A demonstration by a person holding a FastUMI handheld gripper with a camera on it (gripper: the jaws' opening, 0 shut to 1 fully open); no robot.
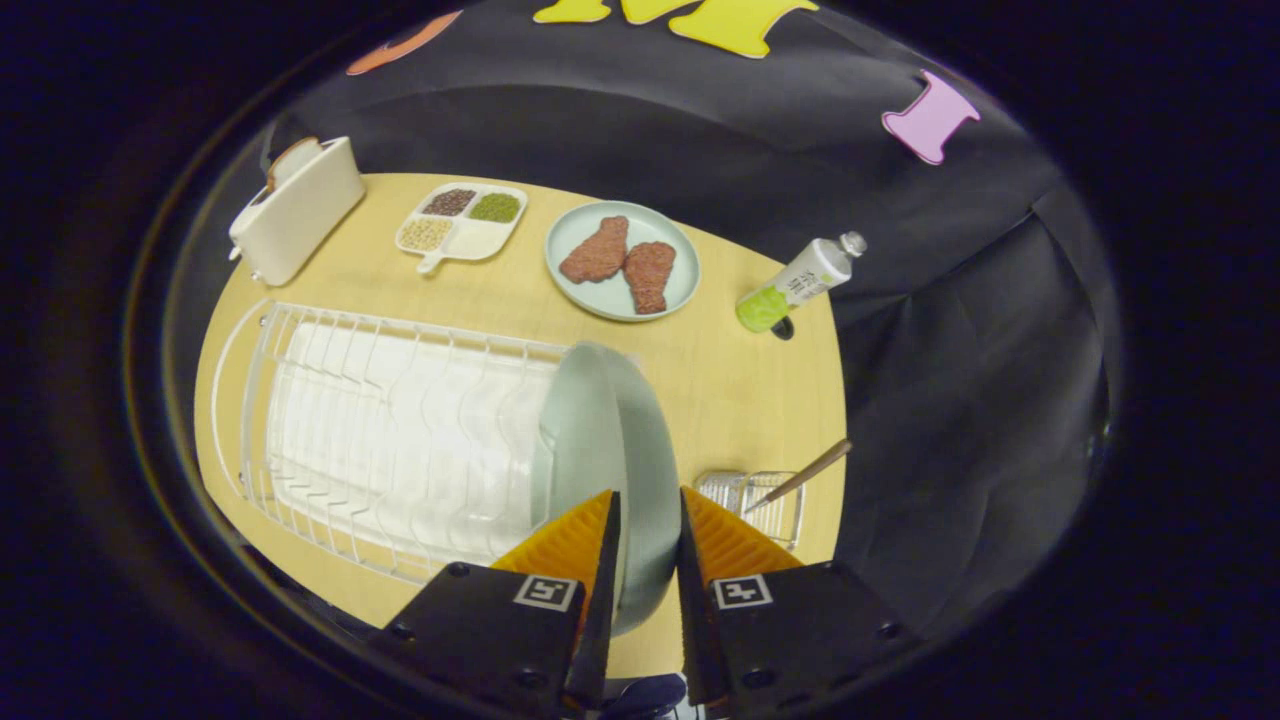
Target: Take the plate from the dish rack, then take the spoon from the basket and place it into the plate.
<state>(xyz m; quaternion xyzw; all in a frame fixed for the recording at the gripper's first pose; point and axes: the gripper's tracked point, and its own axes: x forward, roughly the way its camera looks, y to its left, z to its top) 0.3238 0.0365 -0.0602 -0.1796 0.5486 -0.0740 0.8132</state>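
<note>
While jaws clamp plate [610,440], wooden table [740,390], black cloth wall [960,350]

The tongs [648,505] point forward and down, their 2 fingers [575,540] standing close together with a narrow gap between them. Each finger presses on 1 face of the upright plate [610,440], whose rim sits clamped in that gap. The finger bodies nearer the camera each carry a square marker.
</note>
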